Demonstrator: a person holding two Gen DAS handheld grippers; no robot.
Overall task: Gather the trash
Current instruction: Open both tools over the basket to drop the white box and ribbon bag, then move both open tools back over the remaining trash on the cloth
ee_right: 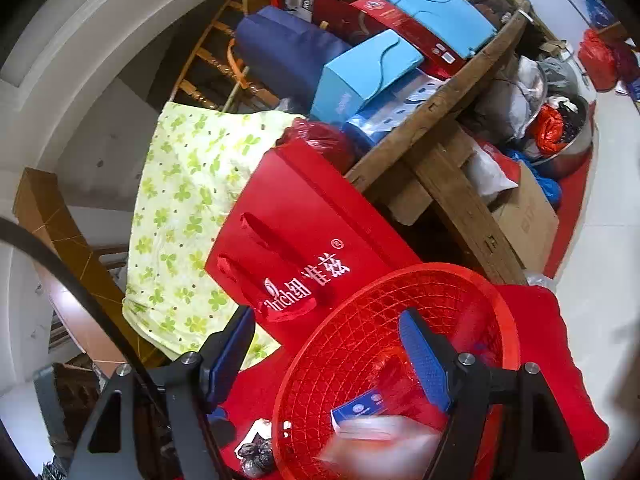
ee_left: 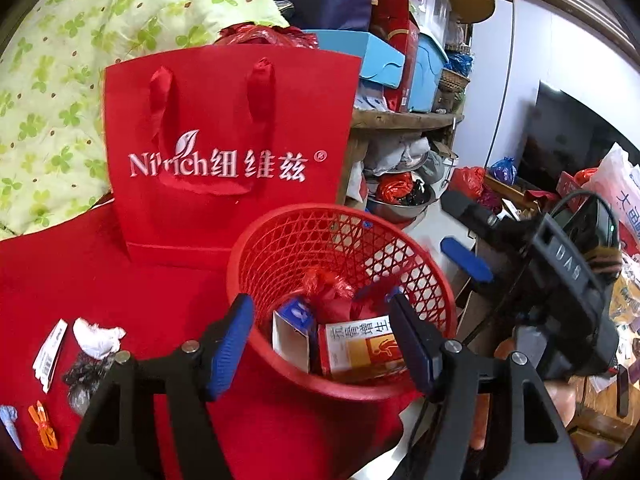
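Jaws of both grippers, left [ee_left: 320,344] and right [ee_right: 328,354], stand spread and pinch nothing, over a red basket [ee_left: 264,264] holding boxes [ee_left: 356,350] and red plastic. Tissue [ee_left: 98,338] and wrappers [ee_left: 50,354] lie on the red cloth [ee_left: 60,272] left of it, before a red bag [ee_left: 224,152].

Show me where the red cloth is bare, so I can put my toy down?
Bare red cloth lies left of the red basket, in front of the red paper bag. The near left corner is crowded: white wad, paper slip, orange wrapper, dark foil scrap. The basket already holds boxes.
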